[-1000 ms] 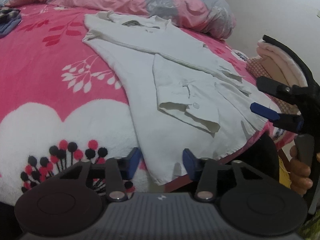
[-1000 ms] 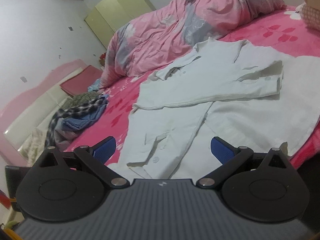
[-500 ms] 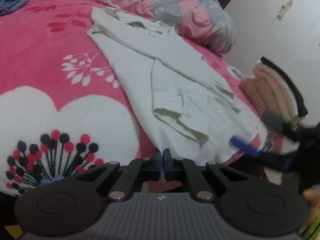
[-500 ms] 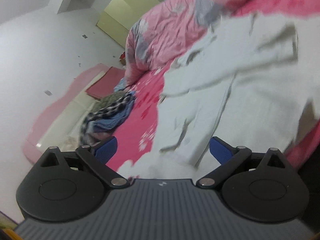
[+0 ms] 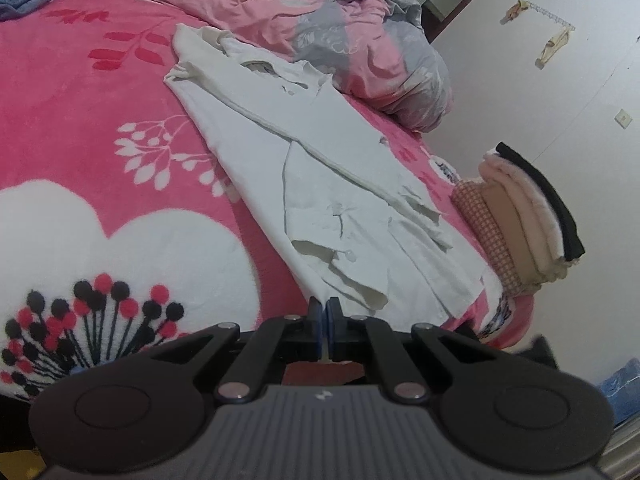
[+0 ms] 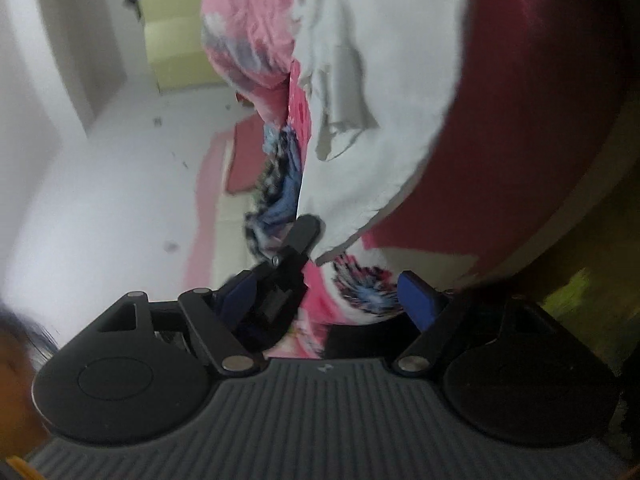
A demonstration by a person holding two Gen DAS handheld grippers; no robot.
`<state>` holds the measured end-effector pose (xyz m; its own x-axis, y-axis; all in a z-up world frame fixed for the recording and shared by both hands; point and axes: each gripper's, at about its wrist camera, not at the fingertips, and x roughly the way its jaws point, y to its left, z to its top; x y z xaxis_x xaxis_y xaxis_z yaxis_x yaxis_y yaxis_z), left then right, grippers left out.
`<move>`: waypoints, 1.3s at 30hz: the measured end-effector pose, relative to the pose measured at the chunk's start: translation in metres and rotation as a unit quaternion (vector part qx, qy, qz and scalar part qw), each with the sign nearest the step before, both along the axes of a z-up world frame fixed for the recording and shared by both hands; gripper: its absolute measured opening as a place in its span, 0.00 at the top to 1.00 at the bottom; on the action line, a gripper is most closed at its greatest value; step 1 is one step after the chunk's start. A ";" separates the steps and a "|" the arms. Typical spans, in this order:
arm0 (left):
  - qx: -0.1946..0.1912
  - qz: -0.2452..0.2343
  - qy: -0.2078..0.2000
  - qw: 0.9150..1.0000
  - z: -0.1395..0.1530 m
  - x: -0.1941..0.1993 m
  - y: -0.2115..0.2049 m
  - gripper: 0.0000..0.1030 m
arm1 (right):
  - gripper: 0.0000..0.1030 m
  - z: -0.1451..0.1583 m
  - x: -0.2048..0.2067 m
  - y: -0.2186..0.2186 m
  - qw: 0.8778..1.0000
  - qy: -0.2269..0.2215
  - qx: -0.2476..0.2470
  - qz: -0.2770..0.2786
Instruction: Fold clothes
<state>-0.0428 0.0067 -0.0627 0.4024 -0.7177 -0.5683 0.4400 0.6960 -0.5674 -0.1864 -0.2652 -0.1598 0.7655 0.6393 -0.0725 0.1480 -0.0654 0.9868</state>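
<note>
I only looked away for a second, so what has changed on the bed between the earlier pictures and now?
The left gripper has closed on the near hem of the white shirt. The right gripper has rolled sideways at the bed's edge, and its jaws have just been closing, nothing yet pinched. The shirt lies as before on the pink blanket.

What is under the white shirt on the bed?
The white shirt lies on a pink flowered blanket. The blanket shows all around it, but the part beneath the shirt is covered.
</note>
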 end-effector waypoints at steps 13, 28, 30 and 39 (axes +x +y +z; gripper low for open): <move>-0.042 -0.006 0.003 0.999 0.000 0.003 0.006 0.97 | 0.32 -0.005 0.011 0.014 0.996 -0.001 0.077 -0.050; -0.085 -0.015 0.008 0.996 -0.004 0.008 0.011 0.97 | 0.89 -0.013 0.020 0.012 0.993 -0.001 0.086 -0.083; -0.090 -0.016 0.011 0.996 -0.005 0.009 0.012 0.97 | 0.93 -0.013 0.022 0.011 0.993 -0.002 0.082 -0.089; -0.124 -0.006 0.025 0.992 -0.010 0.016 0.019 0.42 | 0.98 -0.013 0.024 0.010 0.992 -0.013 0.075 -0.098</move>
